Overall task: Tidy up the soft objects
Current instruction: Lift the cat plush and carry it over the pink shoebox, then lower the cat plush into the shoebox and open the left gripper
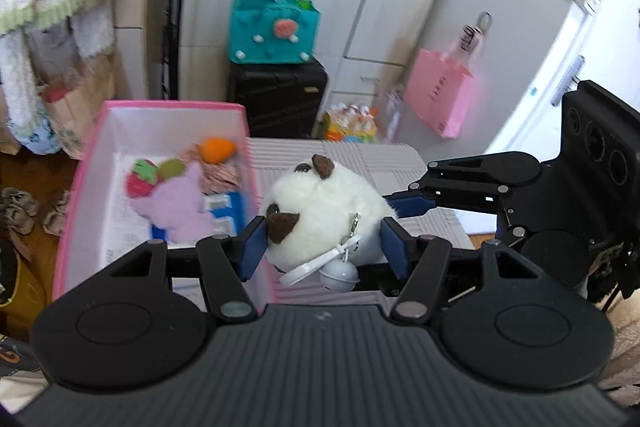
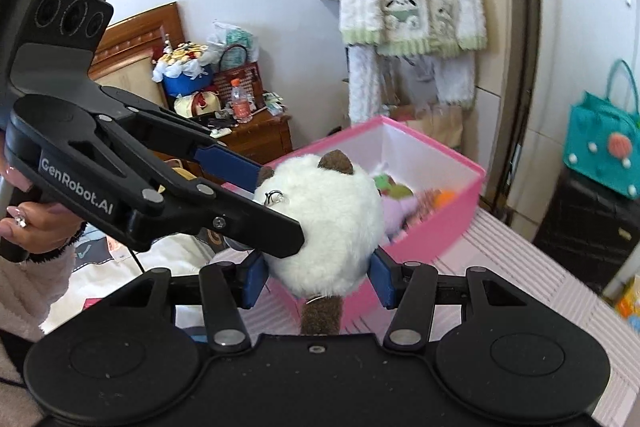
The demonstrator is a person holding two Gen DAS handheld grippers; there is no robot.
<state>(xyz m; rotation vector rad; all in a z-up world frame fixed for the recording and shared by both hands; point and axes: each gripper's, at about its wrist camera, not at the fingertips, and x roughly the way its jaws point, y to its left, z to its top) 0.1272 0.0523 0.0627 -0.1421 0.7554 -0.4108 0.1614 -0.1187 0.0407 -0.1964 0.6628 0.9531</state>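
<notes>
While you scan from the left of the left wrist view, the pink box (image 1: 86,163) comes first: its near wall runs just beside your left gripper (image 1: 324,241), and its far corner stands close to the black suitcase (image 1: 278,95) with the teal bag (image 1: 274,27) on top. Inside the box lie a strawberry toy (image 1: 140,181), a purple plush (image 1: 178,205) and an orange toy (image 1: 216,150), crowded toward its right wall; the left part of its white floor is bare. Right of the box, the ribbed pink mat (image 1: 360,155) is open up to its far edge, where a pink paper bag (image 1: 440,97) hangs on the white cupboards.

Your left gripper's blue pads press the white round plush (image 1: 324,203) from both sides, so the jaws are half closed on it. The right gripper (image 1: 412,205) comes in from the right, one blue pad touching the plush's fur. In the right wrist view your right gripper (image 2: 318,277) also clamps the plush (image 2: 324,223) between its pads, with the left gripper (image 2: 264,203) gripping from the left, held by a hand (image 2: 28,215).

The plush hangs lifted between both tools, just at the box's right wall. It is fluffy white, with brown ears, a brown muzzle patch and a brown tail; a white clip and a pale bell (image 1: 338,273) dangle from it.
</notes>
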